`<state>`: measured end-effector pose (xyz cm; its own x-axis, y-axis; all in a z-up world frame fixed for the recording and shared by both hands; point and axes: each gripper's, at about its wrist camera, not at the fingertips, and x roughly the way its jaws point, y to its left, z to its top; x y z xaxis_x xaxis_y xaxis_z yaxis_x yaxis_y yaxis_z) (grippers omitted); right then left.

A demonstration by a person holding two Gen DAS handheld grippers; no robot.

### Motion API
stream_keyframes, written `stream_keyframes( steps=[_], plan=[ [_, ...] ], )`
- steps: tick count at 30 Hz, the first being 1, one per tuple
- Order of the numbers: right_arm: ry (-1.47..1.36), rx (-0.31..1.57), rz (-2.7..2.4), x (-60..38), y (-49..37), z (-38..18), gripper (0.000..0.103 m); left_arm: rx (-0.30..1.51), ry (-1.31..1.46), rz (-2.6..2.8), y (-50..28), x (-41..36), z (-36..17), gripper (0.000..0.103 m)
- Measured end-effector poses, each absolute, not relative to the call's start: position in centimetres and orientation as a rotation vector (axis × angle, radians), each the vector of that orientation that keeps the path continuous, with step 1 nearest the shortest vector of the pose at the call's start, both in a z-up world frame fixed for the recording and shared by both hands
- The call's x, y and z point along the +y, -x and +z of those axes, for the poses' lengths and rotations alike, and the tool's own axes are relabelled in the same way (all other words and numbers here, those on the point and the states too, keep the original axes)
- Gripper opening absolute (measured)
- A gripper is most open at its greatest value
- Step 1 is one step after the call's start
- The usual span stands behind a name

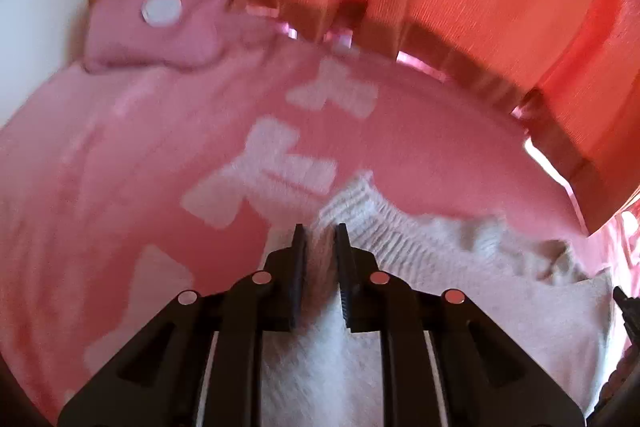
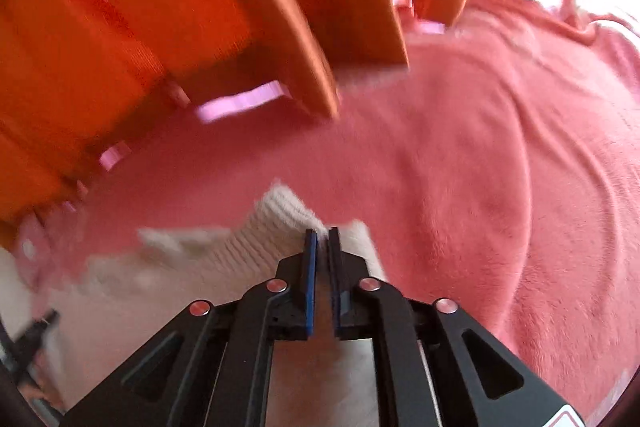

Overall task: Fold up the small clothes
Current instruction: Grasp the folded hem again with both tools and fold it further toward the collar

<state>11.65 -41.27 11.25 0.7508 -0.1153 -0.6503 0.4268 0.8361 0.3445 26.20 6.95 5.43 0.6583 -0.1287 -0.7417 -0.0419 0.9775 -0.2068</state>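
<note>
white knit garment (image 1: 400, 267) lies on the pink blanket (image 1: 120, 187), ribbed edge pinched by both tongs: left gripper (image 1: 320, 231) and right gripper (image 2: 322, 233) each clamped on cloth. fold looks barely begun, most work left. orange curtain (image 2: 120, 27) beyond. no containers visible.

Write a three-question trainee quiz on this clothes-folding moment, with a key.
1. True or false: the left tool is shut on the white knit garment.
2. What colour is the blanket under the garment? A) blue B) pink C) green
3. Fill in: the right tool grips the garment at its ribbed ____.

Key: 1 true; 2 B; 3 edge. Both tools pinch the same white garment, one at each end of its ribbed edge, with orange curtains behind.
</note>
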Motion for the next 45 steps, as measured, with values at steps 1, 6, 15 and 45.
stream_keyframes(
  steps=[1, 6, 15, 45],
  plan=[
    [-0.483, 0.625, -0.265, -40.2, -11.3, 12.1, 0.013, 0.798, 0.215, -0.054, -25.1, 6.7, 6.9, 0.013],
    [-0.327, 0.798, 0.235, -29.1, -14.3, 11.1, 0.013, 0.713, 0.181, -0.377, -20.5, 1.0, 9.7, 0.055],
    [-0.258, 0.97, 0.008, -33.3, -16.3, 7.1, 0.0, 0.925, -0.096, -0.225, -22.7, -1.0, 3.5, 0.054],
    [-0.502, 0.877, -0.335, -42.8, -18.5, 4.6, 0.01, 0.952, 0.346, -0.074, -31.0, 7.7, 1.9, 0.016]
  ],
)
